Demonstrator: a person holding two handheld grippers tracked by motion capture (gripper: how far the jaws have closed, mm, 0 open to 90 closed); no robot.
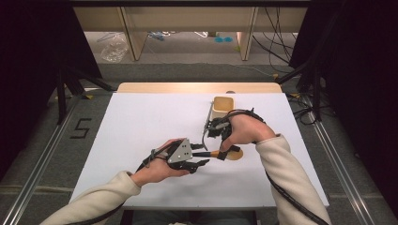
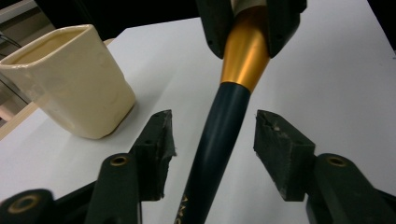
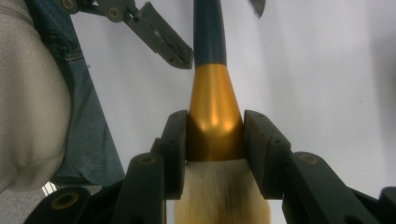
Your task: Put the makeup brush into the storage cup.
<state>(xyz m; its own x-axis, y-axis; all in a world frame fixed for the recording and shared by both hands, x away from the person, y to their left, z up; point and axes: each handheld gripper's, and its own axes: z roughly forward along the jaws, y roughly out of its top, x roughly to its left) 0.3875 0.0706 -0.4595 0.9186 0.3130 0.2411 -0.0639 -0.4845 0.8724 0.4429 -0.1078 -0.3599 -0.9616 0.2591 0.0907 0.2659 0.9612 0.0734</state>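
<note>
A brush with a dark blue handle, gold ferrule and pale bristles lies level just above the white table. My right gripper is shut on the ferrule, its pads pressed to both sides. My left gripper is open; the handle runs between its pads with a gap on each side. In the high view the left gripper faces the right gripper near the table's middle. A cream ceramic cup stands upright behind the right hand and appears again as the cup at the left.
The white table top has a wooden strip along its far edge. A thin grey object lies beside the cup, too small to identify. Metal rails and cables run along the floor on both sides, with desks beyond.
</note>
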